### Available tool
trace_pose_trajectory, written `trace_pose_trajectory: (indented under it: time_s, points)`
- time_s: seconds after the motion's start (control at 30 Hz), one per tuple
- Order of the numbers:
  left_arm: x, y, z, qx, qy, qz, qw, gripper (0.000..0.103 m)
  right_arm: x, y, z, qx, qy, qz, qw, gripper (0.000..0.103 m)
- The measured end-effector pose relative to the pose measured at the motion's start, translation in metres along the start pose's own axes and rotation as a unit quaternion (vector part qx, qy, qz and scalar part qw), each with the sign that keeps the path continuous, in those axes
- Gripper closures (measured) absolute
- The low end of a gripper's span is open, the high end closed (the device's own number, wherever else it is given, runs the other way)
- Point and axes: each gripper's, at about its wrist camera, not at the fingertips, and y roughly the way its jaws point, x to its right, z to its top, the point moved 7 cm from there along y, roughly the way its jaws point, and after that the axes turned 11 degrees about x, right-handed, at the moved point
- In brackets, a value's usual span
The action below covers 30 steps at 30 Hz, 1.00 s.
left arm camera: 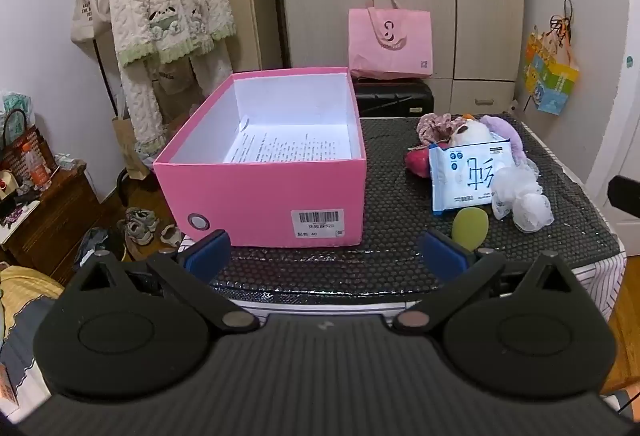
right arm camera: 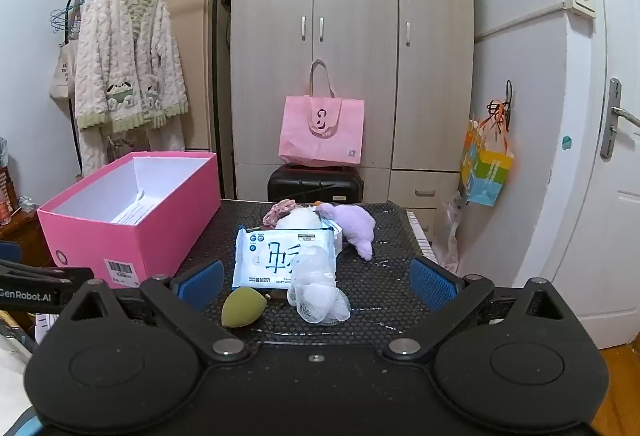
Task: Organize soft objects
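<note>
An open pink box [left arm camera: 256, 191] [right arm camera: 100, 236] with a printed sheet inside stands on the left of the black mat. To its right lies a pile: a blue-white wipes pack [left arm camera: 464, 173] [right arm camera: 276, 256], a white mesh puff [left arm camera: 520, 195] [right arm camera: 318, 290], a green sponge egg [left arm camera: 470, 228] [right arm camera: 242, 306], a purple-white plush [left arm camera: 488, 129] [right arm camera: 352, 224], a floral scrunchie [left arm camera: 434, 123] [right arm camera: 280, 209] and a red-pink soft item [left arm camera: 418, 161]. My left gripper [left arm camera: 326, 254] is open and empty before the box. My right gripper [right arm camera: 316, 282] is open and empty, near the pile.
The black mat [left arm camera: 392, 195] covers a small table with near and right edges close. A pink tote [right arm camera: 322, 129] sits on a black suitcase [right arm camera: 314, 183] behind, before a wardrobe. A robe [right arm camera: 128, 75] hangs on a rack at left. A door is at right.
</note>
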Motion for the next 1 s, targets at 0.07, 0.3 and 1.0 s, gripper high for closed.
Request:
trace_pose_trajectory:
  time_s: [0.07,0.3,1.0]
  points:
    - [0.003,-0.005,0.007,0.006,0.002,0.0,1.0,0.0,0.0,-0.001,0.0,0.001,0.0,0.002,1.0,0.002]
    - [0.006,-0.011,0.005,0.045,0.017,0.001,0.9988,0.0,0.0,-0.002,0.001,0.001,0.0,0.003,1.0,0.002]
    - [0.006,-0.011,-0.001,0.044,0.005,0.007,0.999,0.0,0.005,-0.005,-0.004,-0.002,0.0,-0.008,1.0,0.002]
